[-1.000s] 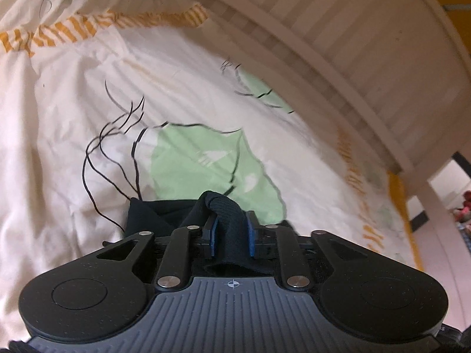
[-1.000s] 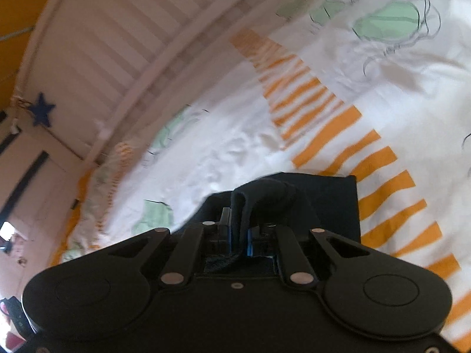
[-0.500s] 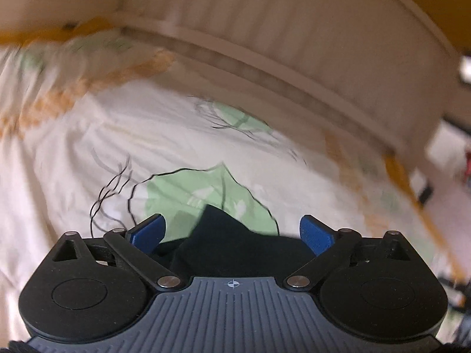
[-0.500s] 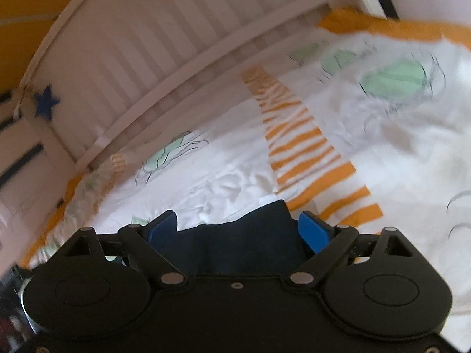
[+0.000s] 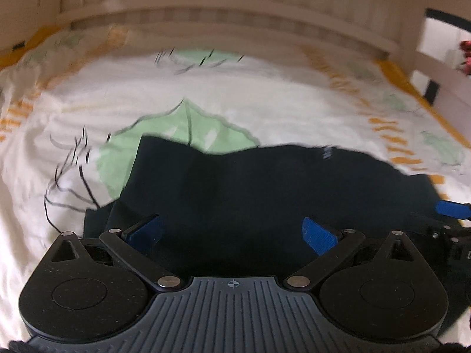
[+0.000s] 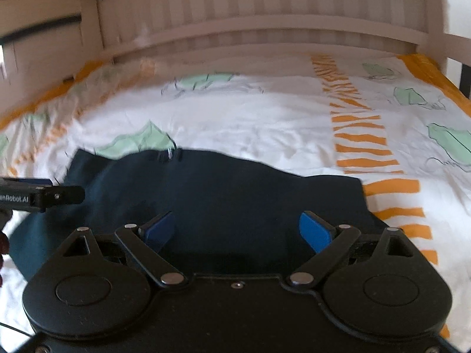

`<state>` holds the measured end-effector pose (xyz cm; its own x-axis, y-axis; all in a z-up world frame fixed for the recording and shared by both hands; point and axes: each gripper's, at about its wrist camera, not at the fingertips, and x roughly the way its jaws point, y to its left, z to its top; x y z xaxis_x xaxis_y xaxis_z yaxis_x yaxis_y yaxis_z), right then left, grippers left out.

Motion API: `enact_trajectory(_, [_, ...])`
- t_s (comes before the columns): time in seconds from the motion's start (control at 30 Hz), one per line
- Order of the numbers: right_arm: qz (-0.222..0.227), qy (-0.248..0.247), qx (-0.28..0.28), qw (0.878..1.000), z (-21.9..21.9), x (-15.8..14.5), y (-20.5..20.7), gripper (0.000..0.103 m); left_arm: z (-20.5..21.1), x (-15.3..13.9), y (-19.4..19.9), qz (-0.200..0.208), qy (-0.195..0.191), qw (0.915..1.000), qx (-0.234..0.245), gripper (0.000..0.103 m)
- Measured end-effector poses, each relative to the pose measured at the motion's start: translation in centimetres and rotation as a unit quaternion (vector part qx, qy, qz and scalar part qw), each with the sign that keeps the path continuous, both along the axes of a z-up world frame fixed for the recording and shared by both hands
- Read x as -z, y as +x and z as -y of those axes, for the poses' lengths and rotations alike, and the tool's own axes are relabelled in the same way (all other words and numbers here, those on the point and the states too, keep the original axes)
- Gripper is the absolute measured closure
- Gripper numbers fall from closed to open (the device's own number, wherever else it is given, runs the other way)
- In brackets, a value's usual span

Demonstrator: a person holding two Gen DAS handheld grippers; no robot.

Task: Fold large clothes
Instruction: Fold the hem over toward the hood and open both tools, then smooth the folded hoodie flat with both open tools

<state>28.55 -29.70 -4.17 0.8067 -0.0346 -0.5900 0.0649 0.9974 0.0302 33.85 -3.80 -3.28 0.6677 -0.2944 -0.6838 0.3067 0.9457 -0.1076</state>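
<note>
- The dark navy garment [image 5: 265,194] lies folded on the bed's white sheet [image 5: 265,100], which is printed with green shapes and orange stripes.
- The left gripper [image 5: 232,232] is released, its blue pads spread wide above the cloth and grasping nothing.
- The right gripper [image 6: 235,231] is likewise released over the garment's near edge, holding nothing.
- A pale slatted bed frame [image 6: 265,8] stands behind the sheet.
</note>
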Motion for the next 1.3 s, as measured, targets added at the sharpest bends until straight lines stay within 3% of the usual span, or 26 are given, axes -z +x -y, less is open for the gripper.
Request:
enact_trajectory(0.13, [-0.027, -0.015, 0.013, 0.999, 0.4, 1.5, 2.1, 0.007, -0.4, 1.9, 2.3, -0.028, 0.023, 0.9993, -0.013, 0.000])
enact_trajectory(0.33, [-0.084, -0.002, 0.032, 0.996, 1.2, 3.0, 4.7, 0.000, -0.6, 3.0, 3.3, -0.050, 0.023, 0.9984, -0.007, 0.000])
enact_trajectory(0.63, [-0.073, -0.008, 0.033, 0.997, 0.9, 3.3, 4.4, 0.000, -0.5, 2.8, 3.7, -0.058, 0.029, 0.9979, -0.007, 0.000])
enact_trajectory(0.8, [-0.063, 0.000, 0.028, 0.998, 1.2, 3.0, 4.0, 0.000, -1.4, 1.9, 2.3, -0.047, 0.007, 0.9988, 0.013, 0.000])
enact_trajectory(1.07, [-0.028, 0.043, 0.003, 0.999, 2.5, 0.9, -1.6, 0.001, -6.1, -0.4, -2.7, -0.034, -0.050, 0.9977, 0.032, 0.000])
enact_trajectory(1.3, [-0.003, 0.083, 0.034, 0.996, 5.1, 0.2, -8.4, 0.001, -10.6, -0.1, -5.8, -0.057, -0.075, 0.9955, 0.008, 0.000])
